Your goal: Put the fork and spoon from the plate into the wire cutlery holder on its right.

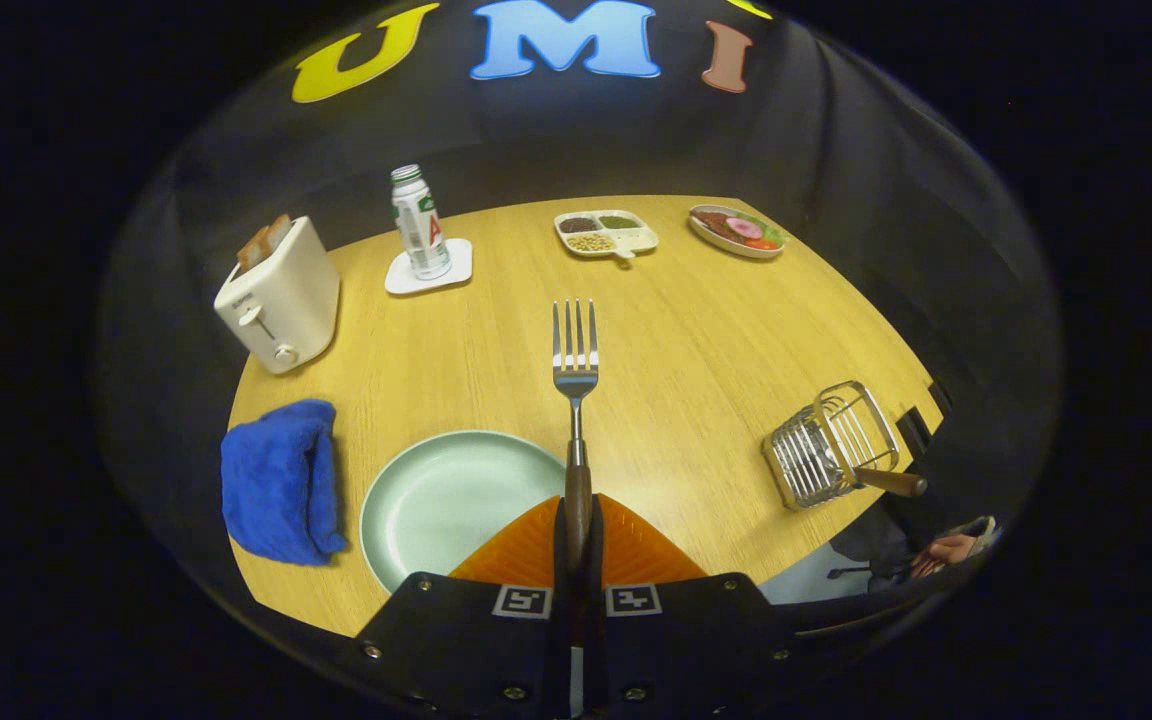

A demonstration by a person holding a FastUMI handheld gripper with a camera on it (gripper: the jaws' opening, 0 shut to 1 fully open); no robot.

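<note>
Fork: metal head on a wooden handle, likely stiff, light and somewhat slick; held by the handle, clamped between both fingers of the hand-held gripper, above the counter beside the empty plate. Long axis runs straight ahead of the fingers, tines pointing away. Wire cutlery holder: well to the right, with a wooden handle, probably the spoon's, protruding.

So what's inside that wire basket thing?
A wooden handle sticks out of the wire cutlery holder; its other end is hidden by the wires. The gripper is shut on the fork, not in there yet.
</note>
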